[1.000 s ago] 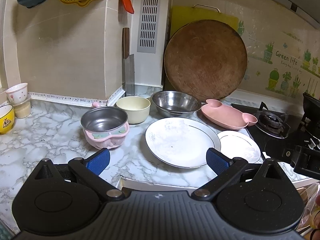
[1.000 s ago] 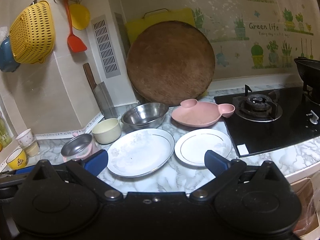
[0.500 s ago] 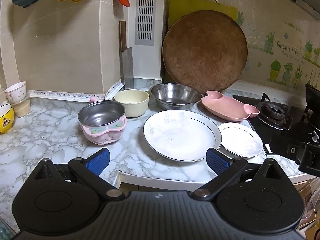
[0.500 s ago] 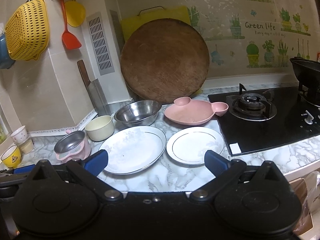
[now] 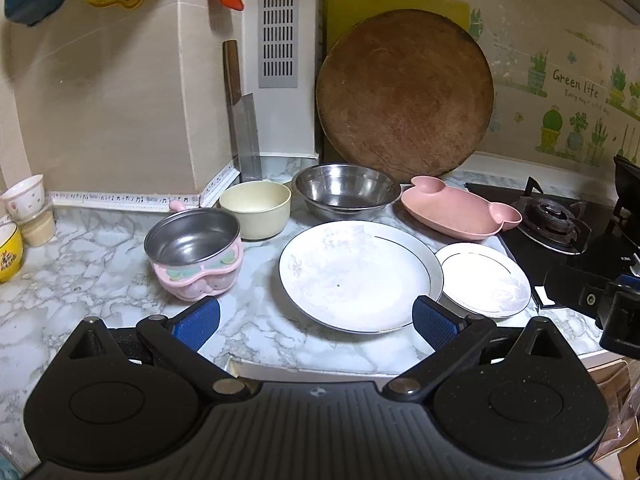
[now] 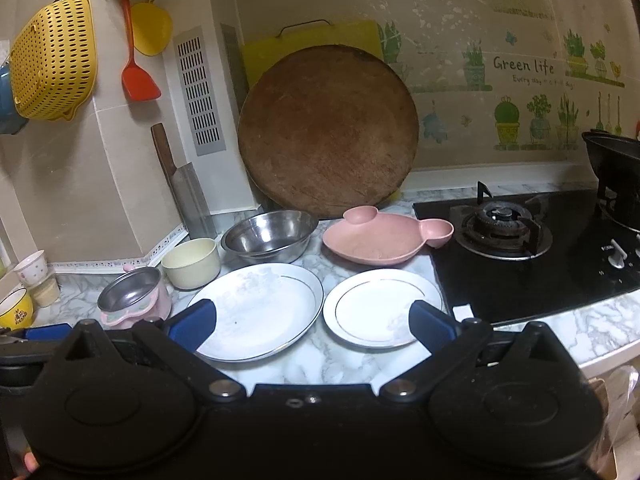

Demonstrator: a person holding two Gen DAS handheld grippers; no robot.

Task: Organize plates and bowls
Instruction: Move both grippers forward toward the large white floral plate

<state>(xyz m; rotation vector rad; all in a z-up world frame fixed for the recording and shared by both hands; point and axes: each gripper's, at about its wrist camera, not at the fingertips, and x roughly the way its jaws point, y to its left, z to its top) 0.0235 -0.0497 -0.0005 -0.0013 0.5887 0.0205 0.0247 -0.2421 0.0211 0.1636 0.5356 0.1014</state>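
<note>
Large white plate (image 5: pixel 352 272) w/ thin dark rim is lying flat on the marble counter (image 5: pixel 80 280), small white plate (image 5: pixel 482 278) just right of it; pink mouse-shaped dish (image 5: pixel 456 210), steel bowl (image 5: pixel 346 188), cream bowl (image 5: pixel 256 208) and pink-cased steel pot (image 5: pixel 194 250) are sitting farther back and left. Left gripper (image 5: pixel 316 320) is hovering over the near counter edge, level, fingers spread wide, holding nothing. Right gripper (image 6: pixel 312 324) is doing likewise near both plates, wide apart, touching nothing.
</note>
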